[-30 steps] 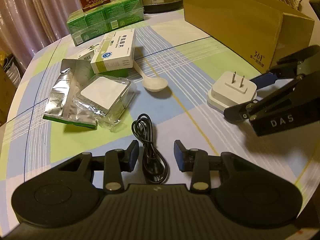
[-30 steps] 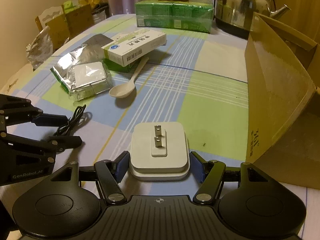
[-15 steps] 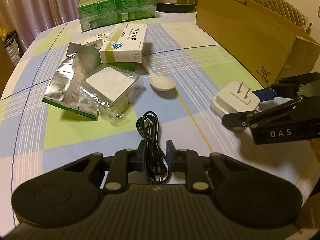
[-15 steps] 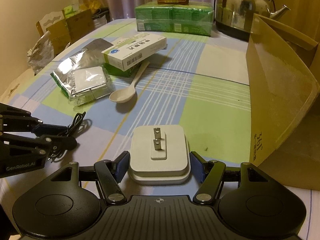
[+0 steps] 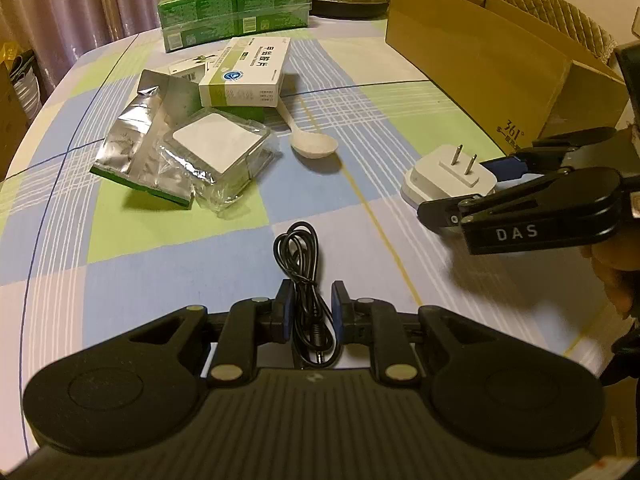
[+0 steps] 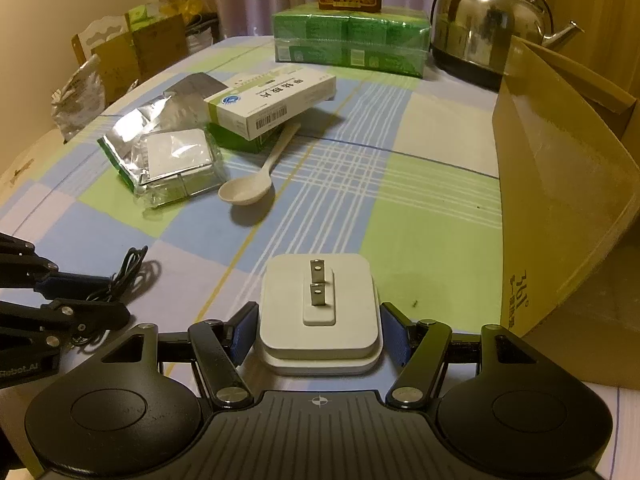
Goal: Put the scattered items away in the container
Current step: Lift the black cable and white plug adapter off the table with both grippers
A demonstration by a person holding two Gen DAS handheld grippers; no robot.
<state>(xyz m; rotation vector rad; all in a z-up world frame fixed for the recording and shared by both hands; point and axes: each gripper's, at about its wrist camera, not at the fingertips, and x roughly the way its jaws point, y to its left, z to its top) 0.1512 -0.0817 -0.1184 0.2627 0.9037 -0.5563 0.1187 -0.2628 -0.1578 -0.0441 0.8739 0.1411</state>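
The left gripper (image 5: 312,312) has its fingers pinching the black cable (image 5: 298,264) on the counter (image 5: 160,280), and the right gripper's (image 6: 319,330) fingers clasp the white plug (image 6: 319,304). Beyond lie a spoon (image 6: 250,188), foil packets (image 5: 148,152) and a medicine box (image 5: 246,74); the cardboard box (image 5: 480,52) stands at right.

Beside the matt brown cardboard box (image 6: 560,184) stands a polished, mirror-bright metal kettle (image 6: 484,28). The tablecloth (image 5: 168,248) in front of the box looks smooth and faintly sheeny. On it lie crinkled silver foil pouches (image 5: 132,148), a matt plastic spoon (image 5: 312,144) and a smooth white plastic charger (image 6: 318,308).
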